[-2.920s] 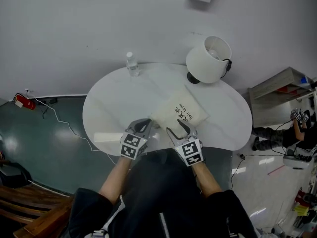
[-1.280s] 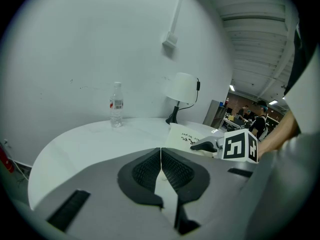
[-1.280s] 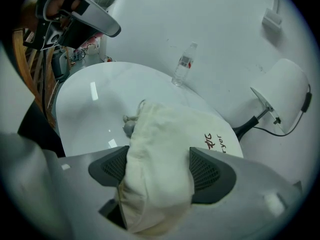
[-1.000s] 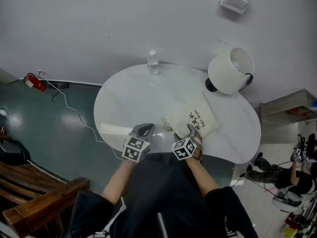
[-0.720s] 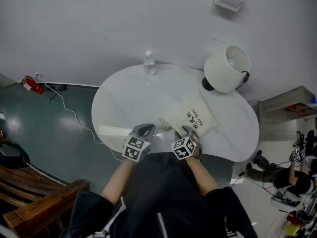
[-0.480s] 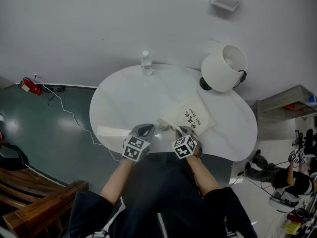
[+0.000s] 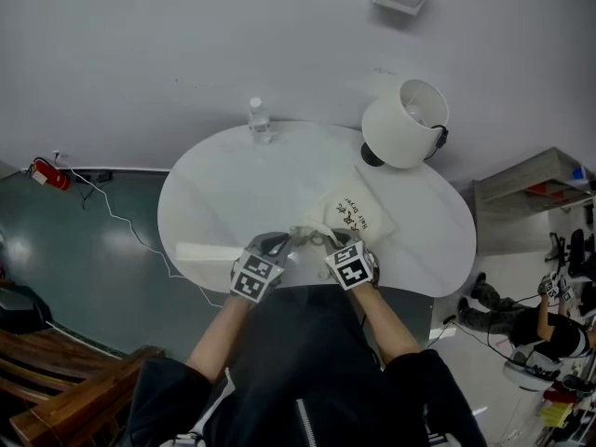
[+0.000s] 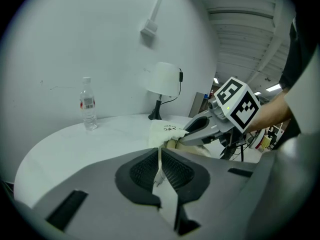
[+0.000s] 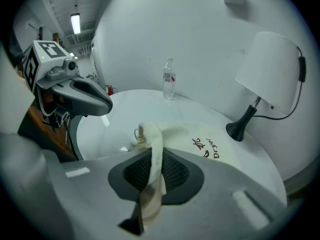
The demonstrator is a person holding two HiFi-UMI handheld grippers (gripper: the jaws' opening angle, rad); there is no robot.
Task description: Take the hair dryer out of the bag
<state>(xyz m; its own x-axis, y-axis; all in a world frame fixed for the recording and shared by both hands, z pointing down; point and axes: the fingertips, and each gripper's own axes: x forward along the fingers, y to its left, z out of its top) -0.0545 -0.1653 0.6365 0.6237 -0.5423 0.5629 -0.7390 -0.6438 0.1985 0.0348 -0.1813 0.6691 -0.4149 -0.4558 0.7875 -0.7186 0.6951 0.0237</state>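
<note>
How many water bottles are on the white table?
1. The water bottle stands upright at the far edge of the table, near the wall, left of the lamp. No other shows.

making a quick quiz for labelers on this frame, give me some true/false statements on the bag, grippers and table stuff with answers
1. The right gripper is clamped on a fold of the bag. True; its jaws have just been closing, and the cloth is between them.
2. The left gripper is open and empty. False: it is shut on the bag's thin drawstring.
3. The hair dryer lies out on the table. False: no hair dryer shows outside the bag.
4. A water bottle stands upright near the table's far edge. True.
5. The lamp lies tipped over on the bag. False: it stands upright beyond the bag.
</note>
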